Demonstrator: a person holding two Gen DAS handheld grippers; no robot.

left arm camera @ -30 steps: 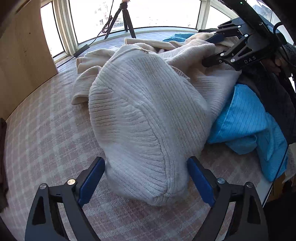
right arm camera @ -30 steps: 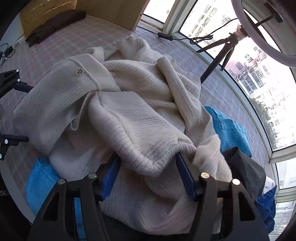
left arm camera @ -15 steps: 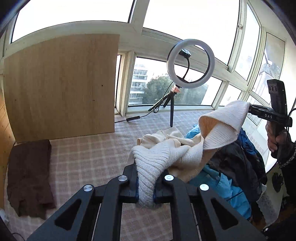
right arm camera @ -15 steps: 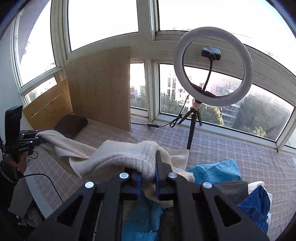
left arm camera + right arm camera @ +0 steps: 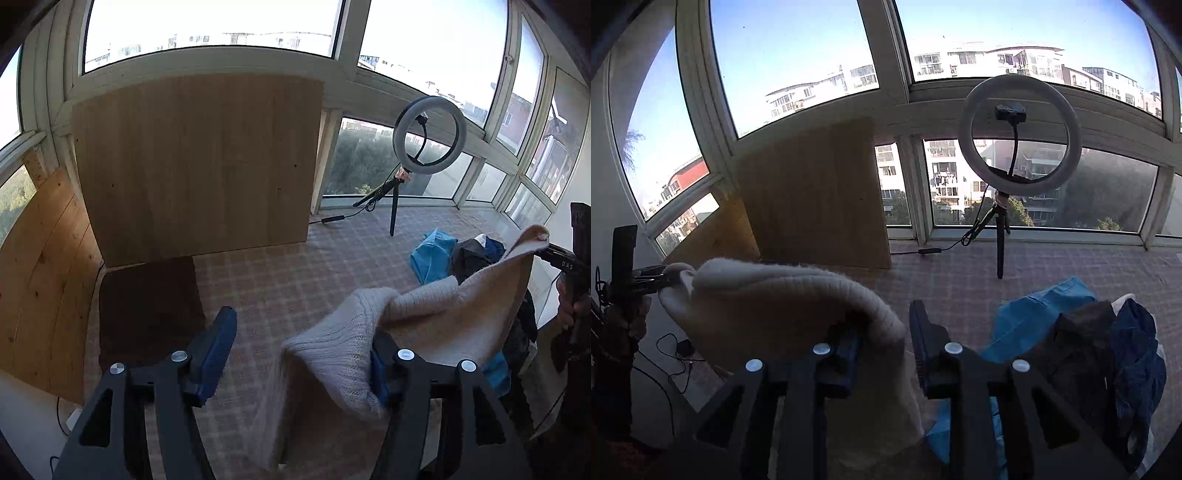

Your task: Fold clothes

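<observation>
A cream ribbed knit sweater [image 5: 443, 317] hangs stretched in the air between both grippers. In the left wrist view my left gripper [image 5: 303, 350] has its jaws opening wide; the sweater is draped over the right finger only, and the left blue pad [image 5: 218, 350] is bare. The right gripper [image 5: 565, 258] shows far right with a sweater corner at it. In the right wrist view the sweater [image 5: 775, 295] lies over the left finger of my right gripper [image 5: 882, 325], whose jaws are opening, leaving a gap before the right pad [image 5: 919, 332]. The left gripper [image 5: 646, 280] appears at the far left.
A pile of blue and dark clothes [image 5: 1089, 332] lies on the checked surface [image 5: 295, 277]. A ring light on a tripod [image 5: 1019, 133] stands by the windows. A wooden board [image 5: 195, 166] leans at the back, a folded brown cloth [image 5: 147, 302] before it. Cables [image 5: 676, 350] trail low left.
Both grippers first closed on the sweater on the pile and lifted it. Since half a second ago both jaws have spread apart, and the sweater now hangs over one finger of each.
</observation>
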